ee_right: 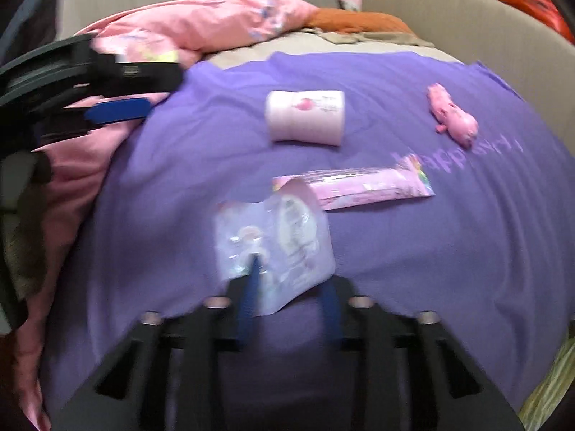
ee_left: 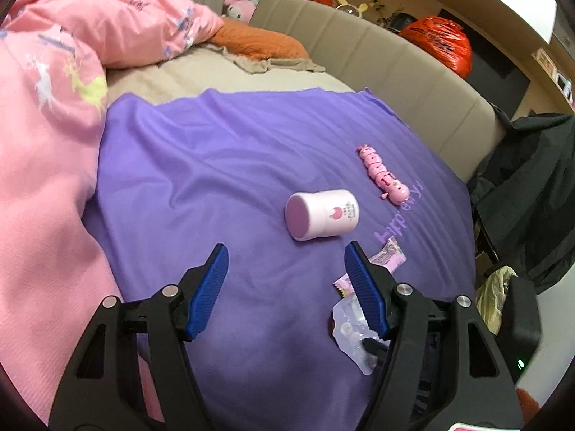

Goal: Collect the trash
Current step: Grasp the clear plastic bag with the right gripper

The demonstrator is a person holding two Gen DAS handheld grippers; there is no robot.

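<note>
A clear plastic blister wrapper (ee_right: 276, 248) sits between the blue fingers of my right gripper (ee_right: 291, 280); the jaws are narrowed around it, the view is blurred. It also shows in the left wrist view (ee_left: 350, 330) behind my open left gripper (ee_left: 285, 251), which hovers empty over the purple cloth (ee_left: 215, 165). A long pink wrapper (ee_right: 363, 186) lies flat just beyond, partly seen in the left wrist view (ee_left: 388, 256). My left gripper also shows at the far left of the right wrist view (ee_right: 118, 111).
A white-pink jar (ee_left: 321, 213) lies on its side, also in the right wrist view (ee_right: 305, 116). A pink caterpillar toy (ee_left: 382, 174) lies to the right. A pink duvet (ee_left: 46, 143) covers the left. The beige bed frame (ee_left: 395, 68) curves behind; dark clothing (ee_left: 528, 194) hangs right.
</note>
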